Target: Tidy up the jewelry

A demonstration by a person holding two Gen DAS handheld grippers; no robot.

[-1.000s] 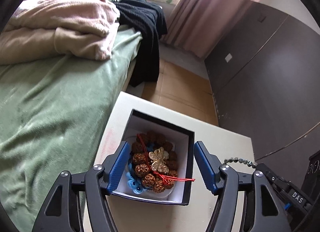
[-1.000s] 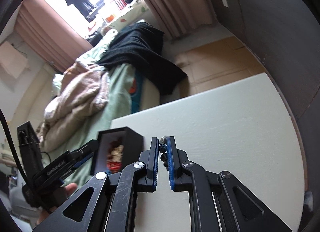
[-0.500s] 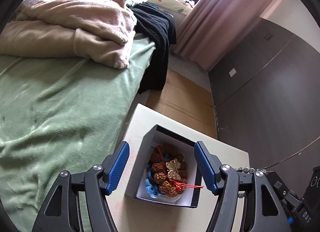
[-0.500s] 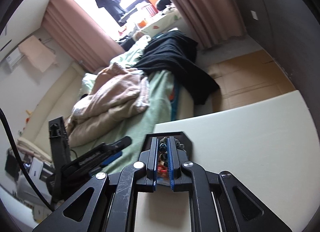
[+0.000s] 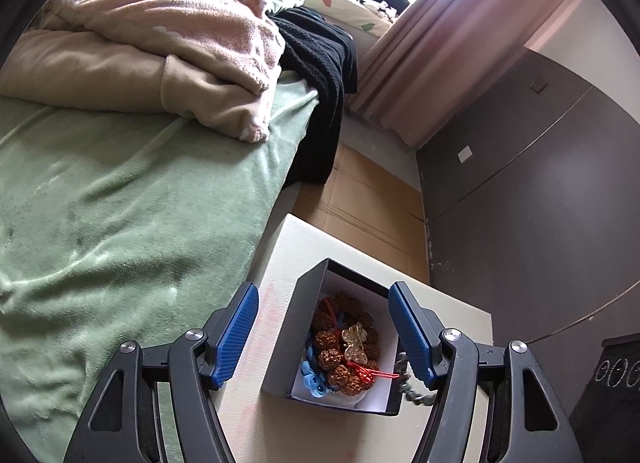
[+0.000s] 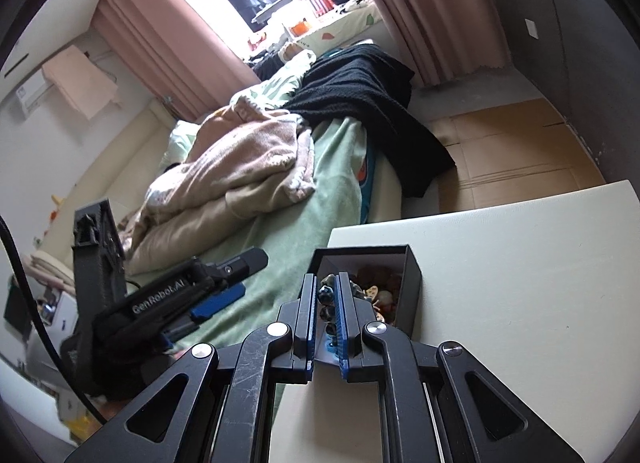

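Item: dark bead bracelet point(image 6: 326, 295), pinched in my right fingers point(image 6: 307, 303), now carried over the black jewelry box point(image 6: 412, 283) at 12 o'clock; left gripper point(image 5: 322, 337) wide, empty; release pending

"GenRobot.AI" in white on left gripper point(image 6: 218, 299) body, nothing else legible.

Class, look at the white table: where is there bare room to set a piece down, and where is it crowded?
The white table is bare to the right of the black open box, out to its far edge by the cardboard-covered floor. A narrower bare strip runs between the box and the green bedspread. The box itself is crowded with brown bead jewelry.
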